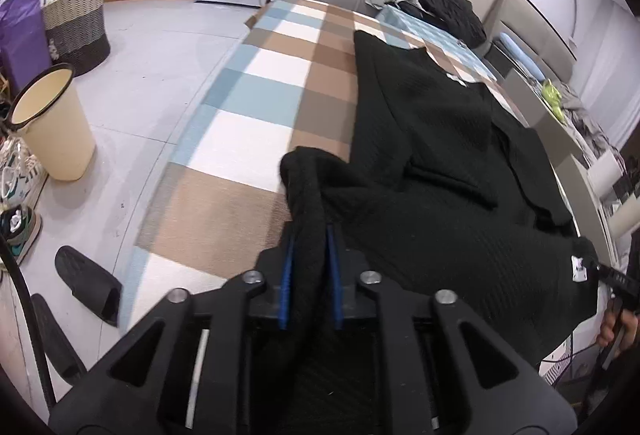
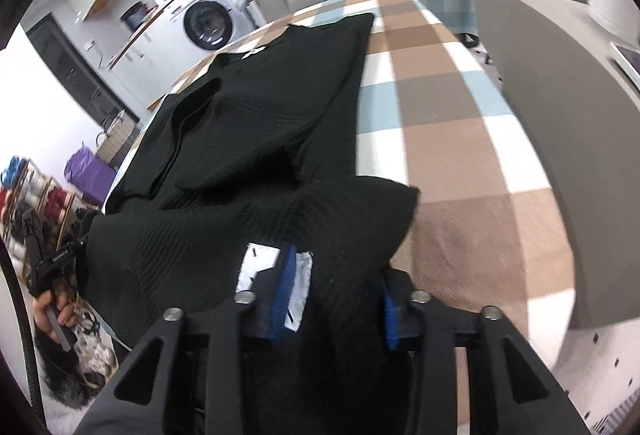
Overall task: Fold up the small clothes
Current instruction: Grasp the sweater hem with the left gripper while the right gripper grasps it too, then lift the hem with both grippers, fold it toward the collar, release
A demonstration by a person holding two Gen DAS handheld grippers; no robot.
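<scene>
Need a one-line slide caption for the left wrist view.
Left gripper pinching the near hem of a black knit garment spread on a checked cloth.

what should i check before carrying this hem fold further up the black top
1. Left gripper has the black top hem between its pads: ok.
2. Right gripper has hem between its pads: ok; whether they press, cannot tell.
3. White label caught at the right pad: not ok.
4. Far half of the top lies flat on the checked cloth: ok.
5. Both corners level: cannot tell.
</scene>
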